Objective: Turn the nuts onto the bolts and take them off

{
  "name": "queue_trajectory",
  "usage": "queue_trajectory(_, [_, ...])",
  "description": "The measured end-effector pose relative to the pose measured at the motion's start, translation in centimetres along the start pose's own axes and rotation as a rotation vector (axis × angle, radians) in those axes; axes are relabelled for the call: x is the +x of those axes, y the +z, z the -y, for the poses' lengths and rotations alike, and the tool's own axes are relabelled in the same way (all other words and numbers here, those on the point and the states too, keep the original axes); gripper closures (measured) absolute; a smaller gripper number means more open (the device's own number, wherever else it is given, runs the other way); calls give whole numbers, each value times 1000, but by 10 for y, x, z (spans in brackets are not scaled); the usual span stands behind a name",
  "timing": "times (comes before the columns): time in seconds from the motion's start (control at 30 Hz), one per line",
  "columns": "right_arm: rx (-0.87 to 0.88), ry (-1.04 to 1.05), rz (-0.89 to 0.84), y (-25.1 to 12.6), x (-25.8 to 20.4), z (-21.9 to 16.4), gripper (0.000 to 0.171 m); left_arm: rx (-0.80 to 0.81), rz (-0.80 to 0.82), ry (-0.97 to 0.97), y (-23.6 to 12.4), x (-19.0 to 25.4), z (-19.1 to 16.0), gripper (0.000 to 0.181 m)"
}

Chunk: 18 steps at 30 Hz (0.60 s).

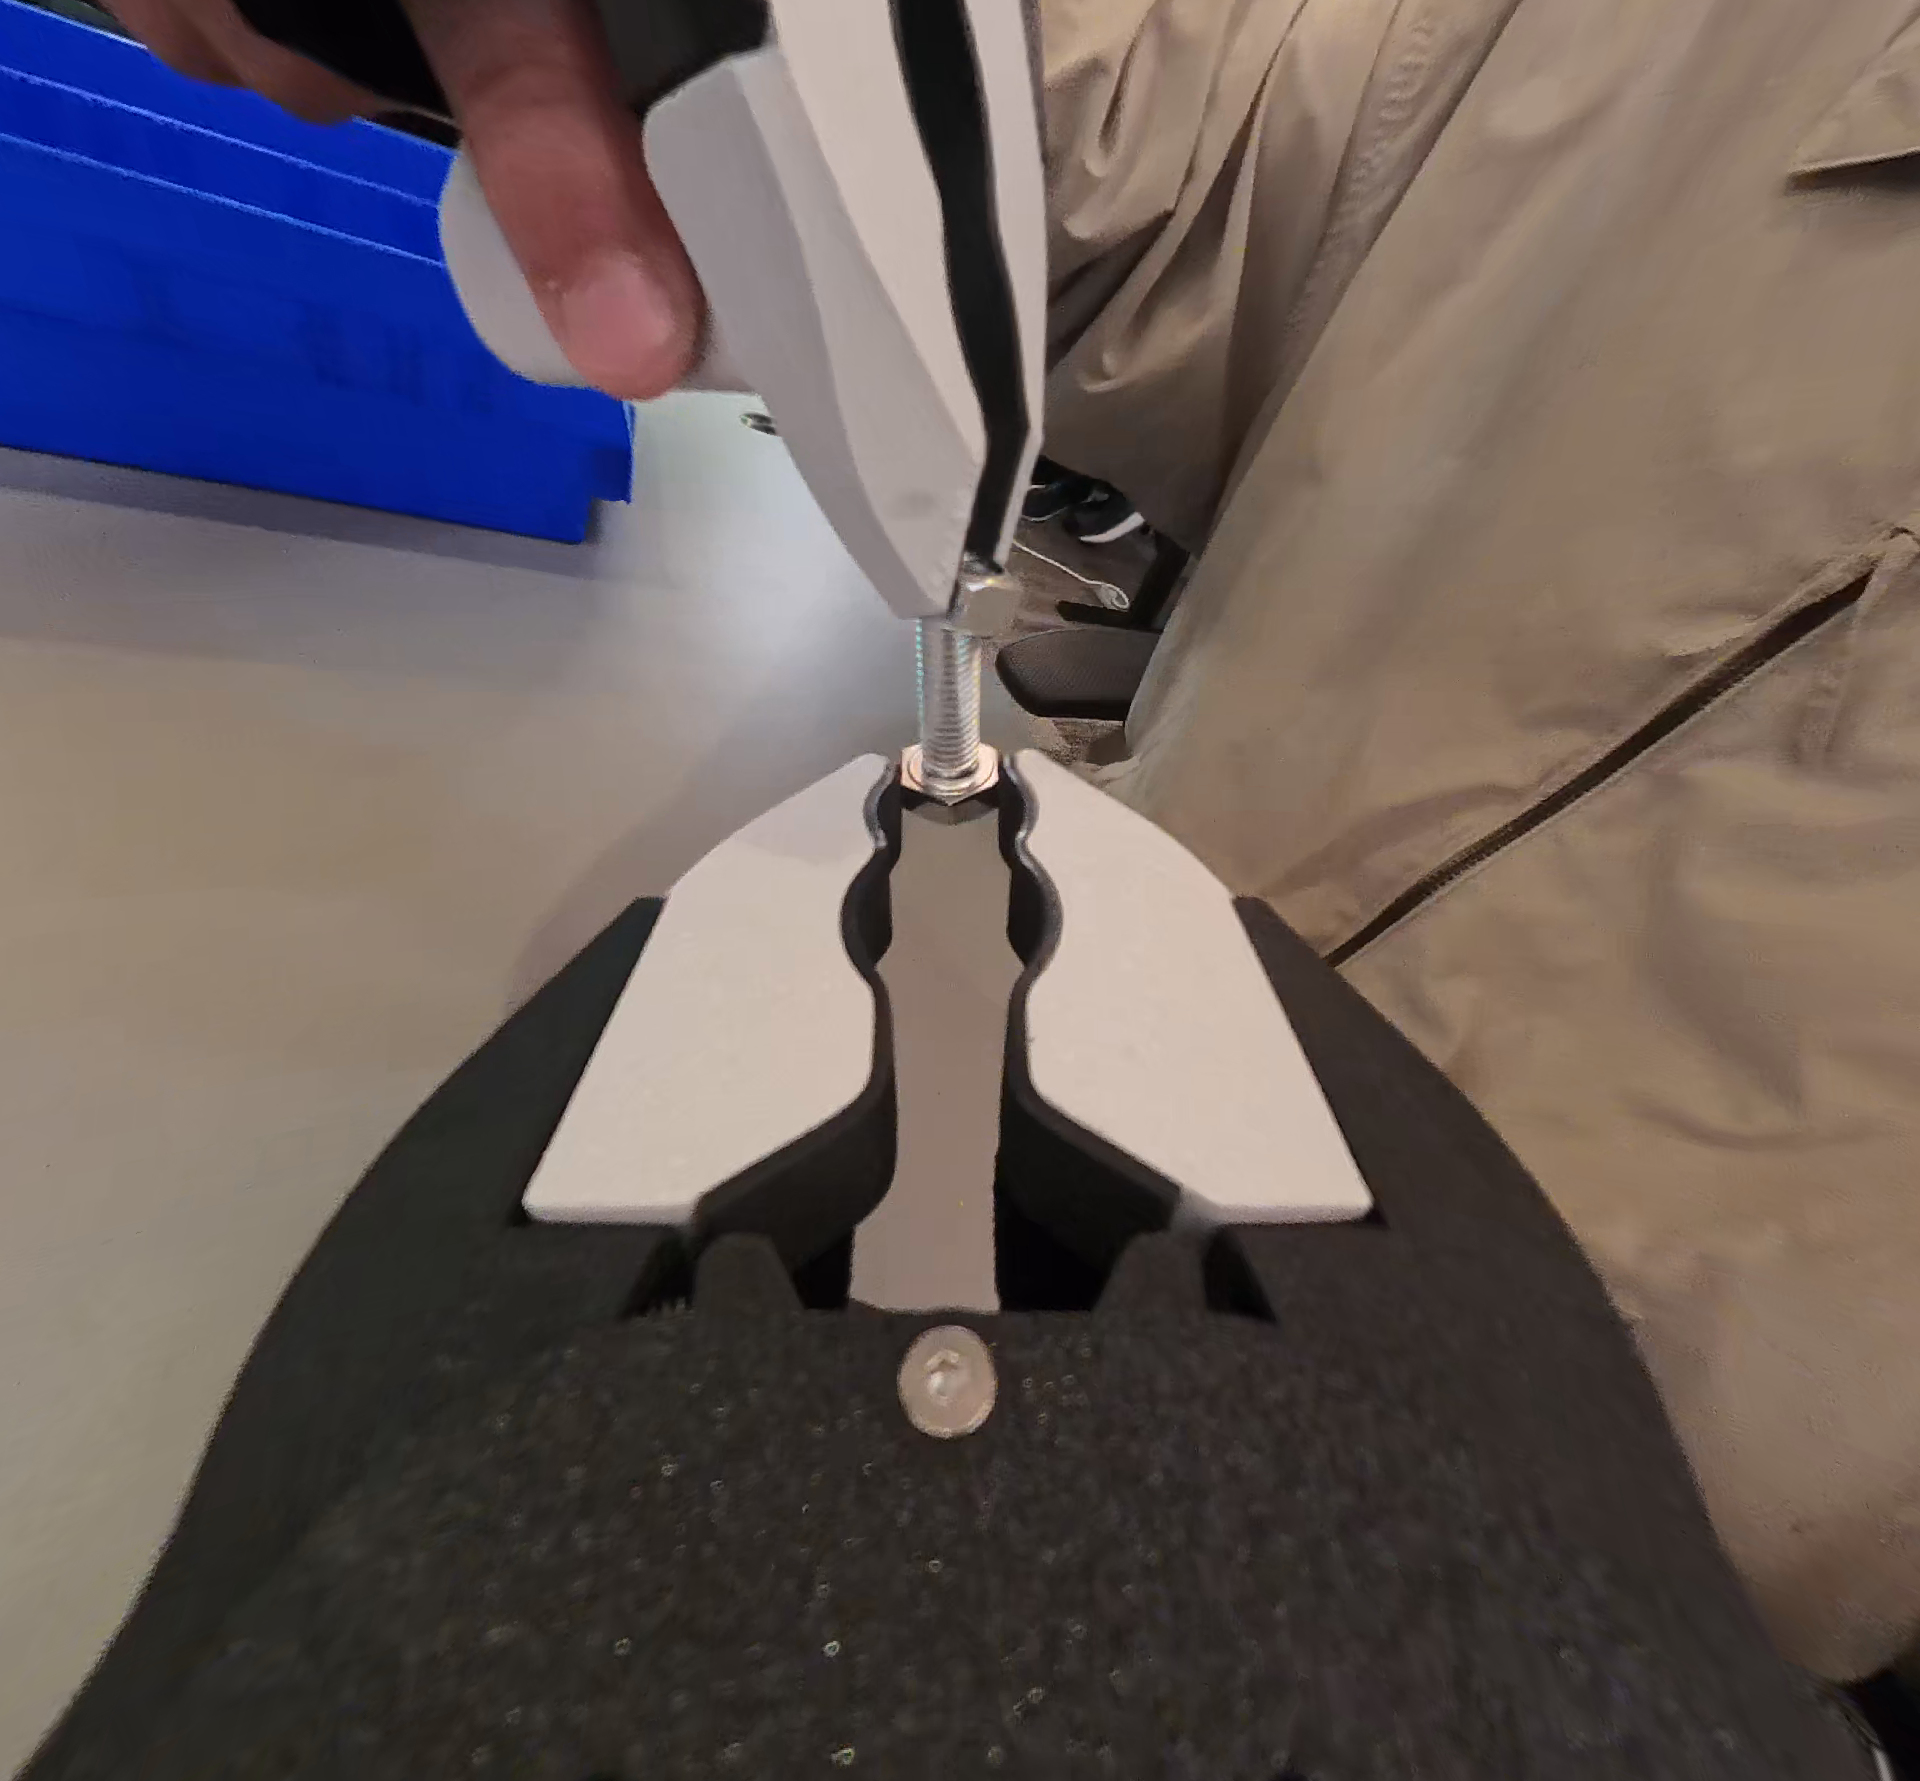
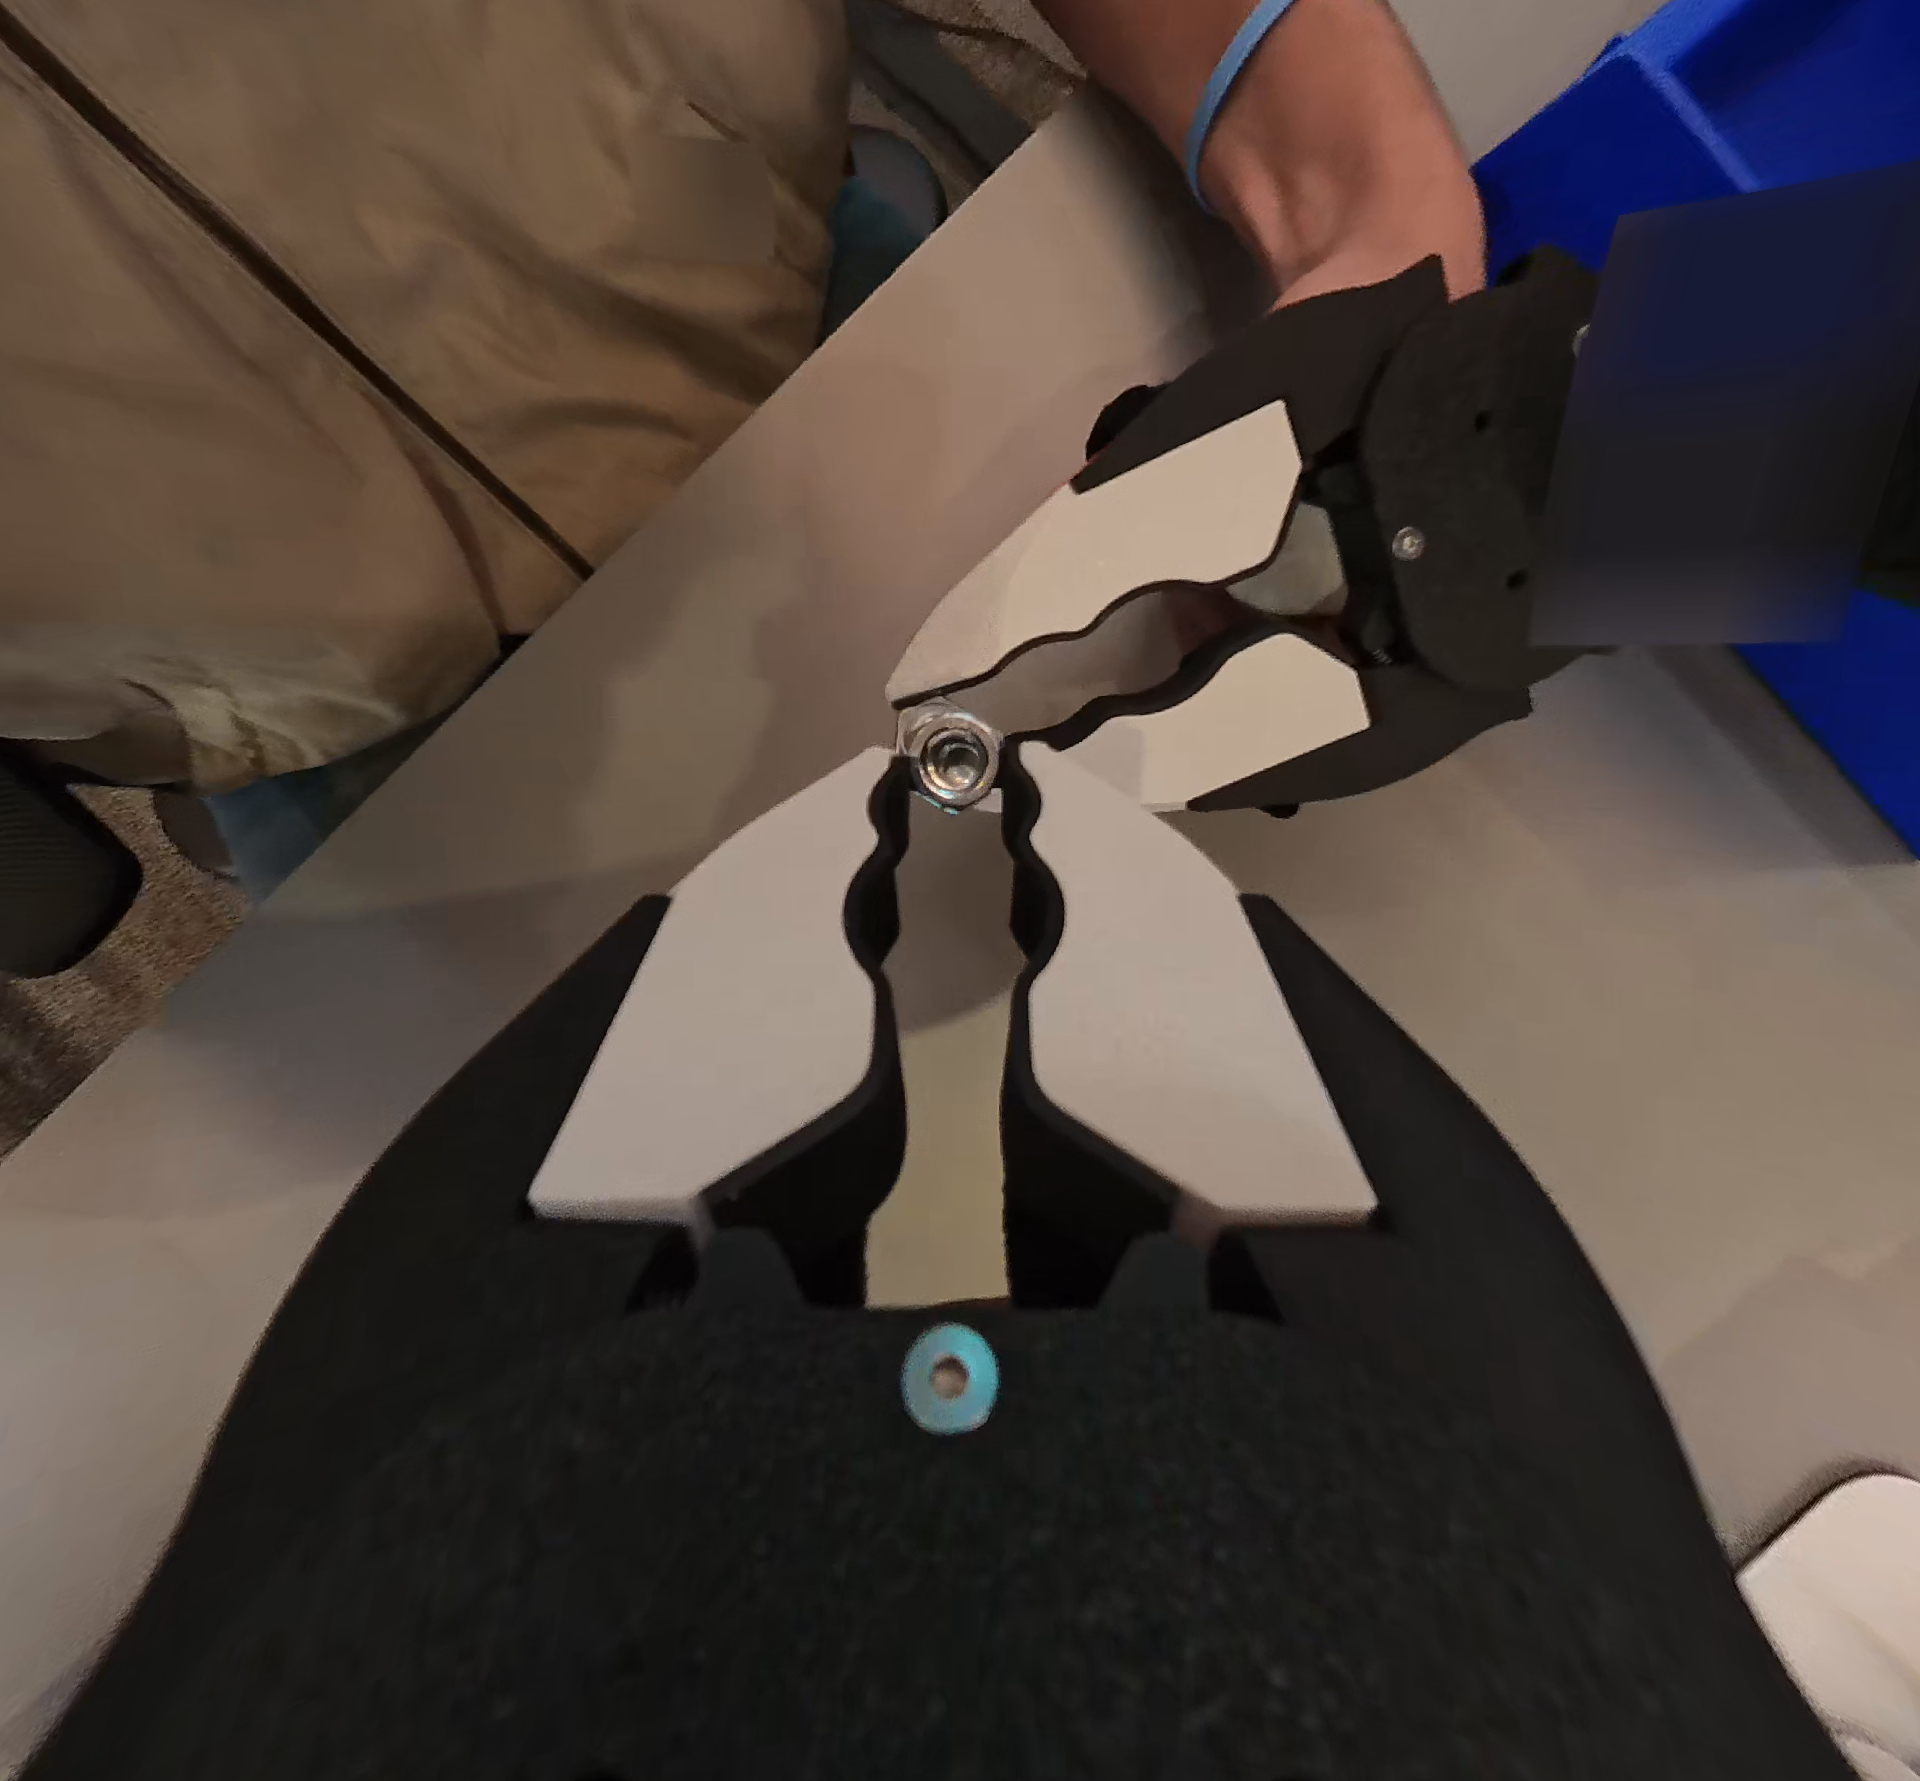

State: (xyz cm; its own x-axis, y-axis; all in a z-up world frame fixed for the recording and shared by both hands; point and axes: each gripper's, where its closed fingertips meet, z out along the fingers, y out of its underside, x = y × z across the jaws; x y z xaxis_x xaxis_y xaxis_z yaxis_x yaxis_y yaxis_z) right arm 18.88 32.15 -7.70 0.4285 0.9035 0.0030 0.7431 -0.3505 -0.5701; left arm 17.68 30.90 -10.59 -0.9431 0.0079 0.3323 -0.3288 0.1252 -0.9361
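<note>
between left hand-held gripper (image 1: 948, 775) tips: bolt (image 1: 940, 692) upright, right hand-held gripper (image 1: 971, 588) on nut (image 1: 982, 601)

My right gripper (image 1: 971, 578) hides most of the top nut (image 1: 982, 601) in the left wrist view, and its upper body runs off the frame's top edge. The bolt (image 1: 943, 692) base sits buried between my left gripper (image 1: 948, 786) tips (can't tell head from nut there). The blue bin (image 1: 260, 297) is blurred and cropped at left. My jacket (image 1: 1507, 484) runs off the right edge.
</note>
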Motion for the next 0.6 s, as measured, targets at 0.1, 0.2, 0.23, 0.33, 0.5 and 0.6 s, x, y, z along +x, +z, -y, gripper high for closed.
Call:
queue_trajectory(0.1, [-33,13,51,1,-2,-2,154,-17,14,6,-2,-2,-2,164])
queue_trajectory(0.2, [-45,16,70,2,1,-3,154,-20,24,7,-2,-4,-2,164])
queue_trajectory(0.23, [-42,10,69,2,2,-3,154,-22,30,8,-2,-5,-3,164])
queue_trajectory(0.33, [-31,8,60,4,5,-5,154,-19,33,-1,-2,-7,-5,165])
queue_trajectory(0.5, [-22,53,51,2,8,-11,154,-15,66,-3,-3,-14,-4,165])
queue_trajectory(0.6, [-41,84,44,3,10,-17,154,-28,109,1,-4,-21,-7,164])
